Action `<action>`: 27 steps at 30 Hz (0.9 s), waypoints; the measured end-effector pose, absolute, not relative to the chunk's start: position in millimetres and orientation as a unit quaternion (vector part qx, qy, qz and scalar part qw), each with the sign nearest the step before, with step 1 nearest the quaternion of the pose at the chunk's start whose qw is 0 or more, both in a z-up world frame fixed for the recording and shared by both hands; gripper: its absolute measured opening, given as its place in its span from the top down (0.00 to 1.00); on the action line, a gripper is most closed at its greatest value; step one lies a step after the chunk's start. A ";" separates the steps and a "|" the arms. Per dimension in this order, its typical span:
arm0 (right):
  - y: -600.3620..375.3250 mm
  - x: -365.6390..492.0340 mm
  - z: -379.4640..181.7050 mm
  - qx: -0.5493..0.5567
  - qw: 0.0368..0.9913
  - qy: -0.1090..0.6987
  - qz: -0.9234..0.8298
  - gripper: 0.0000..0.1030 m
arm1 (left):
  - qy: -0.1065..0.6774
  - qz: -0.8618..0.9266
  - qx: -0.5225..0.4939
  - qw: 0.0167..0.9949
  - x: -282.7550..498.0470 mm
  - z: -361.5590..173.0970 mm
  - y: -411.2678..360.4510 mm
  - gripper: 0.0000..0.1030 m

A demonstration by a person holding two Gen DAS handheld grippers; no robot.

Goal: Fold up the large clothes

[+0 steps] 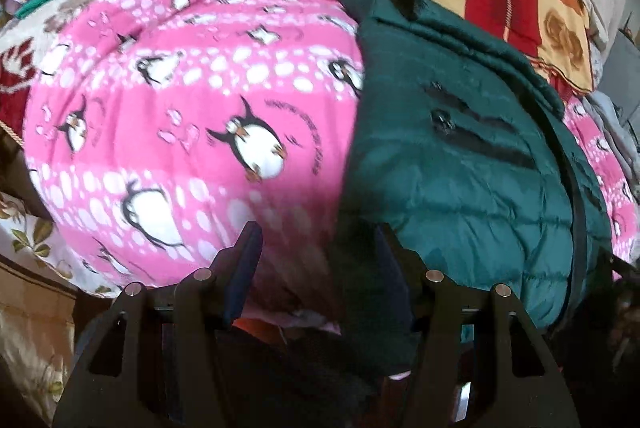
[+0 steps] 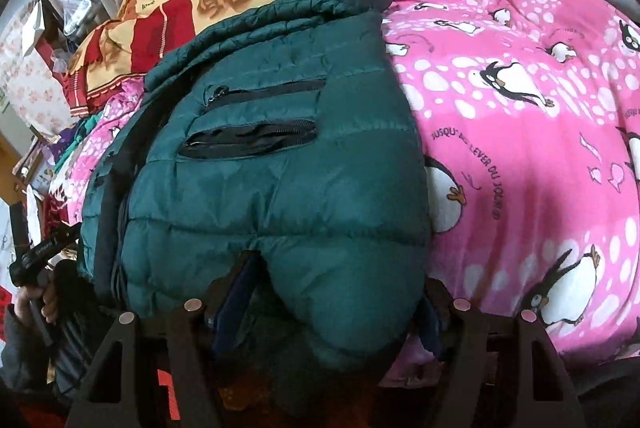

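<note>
Right now the green puffer jacket point(image 2: 272, 188) bulges between the right gripper point(image 2: 332, 288) fingers, spread wide w/ no pinch visible. Left gripper point(image 1: 316, 248) also gapes — jacket edge just ahead and right, over pink penguin fleece blanket point(image 1: 180, 116). Quilted, shiny shell; two black zip pockets point(image 2: 252, 138).

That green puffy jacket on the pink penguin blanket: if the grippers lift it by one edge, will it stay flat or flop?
The green puffy jacket would probably flop and sag: its quilted panels already bulge and fold softly. The padding suggests it is light for its bulk. Its shiny shell looks slick, so it may slide on the pink penguin blanket or slip from the right gripper.
</note>
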State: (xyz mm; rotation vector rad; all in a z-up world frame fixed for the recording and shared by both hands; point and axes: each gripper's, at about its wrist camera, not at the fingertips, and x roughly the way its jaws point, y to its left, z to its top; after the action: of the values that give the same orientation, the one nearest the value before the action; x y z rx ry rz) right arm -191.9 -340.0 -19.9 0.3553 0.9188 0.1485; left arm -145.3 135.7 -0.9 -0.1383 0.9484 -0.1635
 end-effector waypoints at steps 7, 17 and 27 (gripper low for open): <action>-342.1 -193.7 -20.8 0.180 0.880 0.434 0.070 0.30 | 0.471 -0.159 -0.051 0.867 -151.6 -3.9 109.3 0.44; -336.0 -191.7 -20.1 0.162 0.881 0.438 0.070 0.23 | 0.507 -0.175 -0.077 0.840 -131.0 -15.6 107.9 0.37; -336.9 -198.1 -6.5 0.157 0.893 0.416 0.067 0.50 | 0.439 -0.231 -0.085 0.864 -153.2 10.8 109.5 0.81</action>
State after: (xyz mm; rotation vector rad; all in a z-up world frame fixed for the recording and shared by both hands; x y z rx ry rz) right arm -198.1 -336.9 -6.5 0.3255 0.8638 0.1392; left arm -153.2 109.5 10.8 -0.1781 0.9199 -0.4847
